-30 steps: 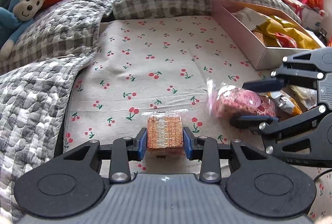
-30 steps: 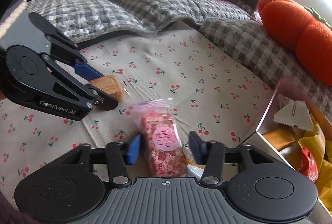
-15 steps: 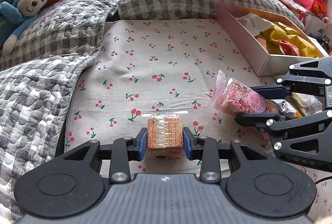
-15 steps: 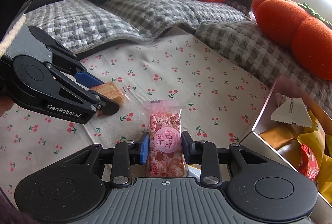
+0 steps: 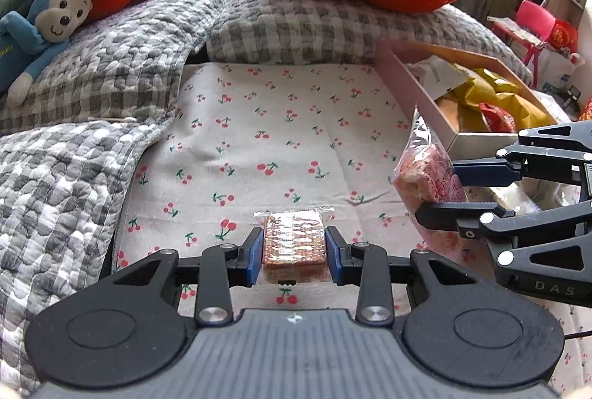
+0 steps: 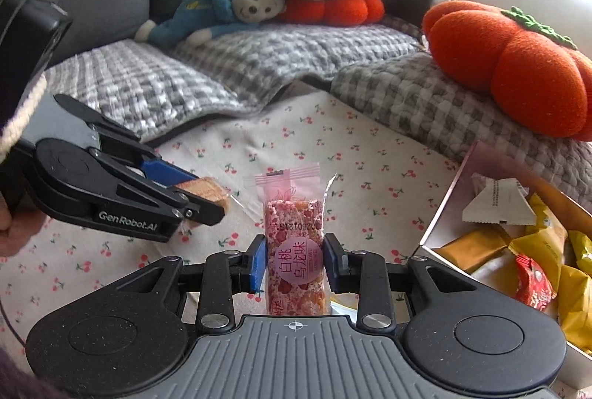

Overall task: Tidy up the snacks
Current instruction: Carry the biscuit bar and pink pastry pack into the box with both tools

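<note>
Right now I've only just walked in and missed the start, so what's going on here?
A person is sorting snacks on a cherry-print sheet, a gripper in each hand. The left gripper clamps an orange wafer pack; the right gripper clamps a pink snack bar. An open box of snacks sits at the right.

A blue monkey plush [image 6: 222, 5] lies beside an orange pumpkin cushion [image 6: 518, 66].

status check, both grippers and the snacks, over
Left gripper shut on wafer. Right gripper shut on pink bar. Box open to the right, part full. Nothing between bar and box.
</note>
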Action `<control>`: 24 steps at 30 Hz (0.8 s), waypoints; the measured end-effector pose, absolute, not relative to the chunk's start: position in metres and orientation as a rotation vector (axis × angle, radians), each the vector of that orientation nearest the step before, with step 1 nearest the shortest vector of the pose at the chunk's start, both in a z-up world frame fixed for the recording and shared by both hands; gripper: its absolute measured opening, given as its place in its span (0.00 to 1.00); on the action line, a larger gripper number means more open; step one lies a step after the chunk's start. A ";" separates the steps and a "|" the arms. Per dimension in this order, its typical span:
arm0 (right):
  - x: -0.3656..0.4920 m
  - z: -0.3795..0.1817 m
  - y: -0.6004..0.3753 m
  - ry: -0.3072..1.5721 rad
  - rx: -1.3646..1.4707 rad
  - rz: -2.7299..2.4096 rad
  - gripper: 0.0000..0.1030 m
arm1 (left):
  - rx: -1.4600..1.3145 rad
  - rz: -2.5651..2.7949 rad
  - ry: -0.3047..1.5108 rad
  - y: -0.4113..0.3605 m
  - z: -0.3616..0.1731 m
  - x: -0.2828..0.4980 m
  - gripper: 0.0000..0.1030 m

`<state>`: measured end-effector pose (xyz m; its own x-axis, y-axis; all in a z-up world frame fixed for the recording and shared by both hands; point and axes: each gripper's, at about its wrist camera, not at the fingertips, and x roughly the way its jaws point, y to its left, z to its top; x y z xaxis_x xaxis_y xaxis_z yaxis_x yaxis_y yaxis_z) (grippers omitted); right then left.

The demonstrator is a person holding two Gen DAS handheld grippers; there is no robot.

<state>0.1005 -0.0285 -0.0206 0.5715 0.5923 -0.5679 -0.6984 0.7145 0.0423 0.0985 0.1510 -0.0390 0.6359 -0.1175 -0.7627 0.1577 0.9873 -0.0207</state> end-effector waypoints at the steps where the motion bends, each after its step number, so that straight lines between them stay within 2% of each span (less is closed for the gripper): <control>1: 0.101 -0.019 -0.031 0.588 -0.187 0.759 0.30 | 0.048 -0.158 0.863 0.150 -0.038 0.098 0.31; 24: 0.108 0.012 -0.118 0.558 0.031 0.607 0.29 | -0.031 -0.218 0.762 0.103 -0.009 0.106 0.31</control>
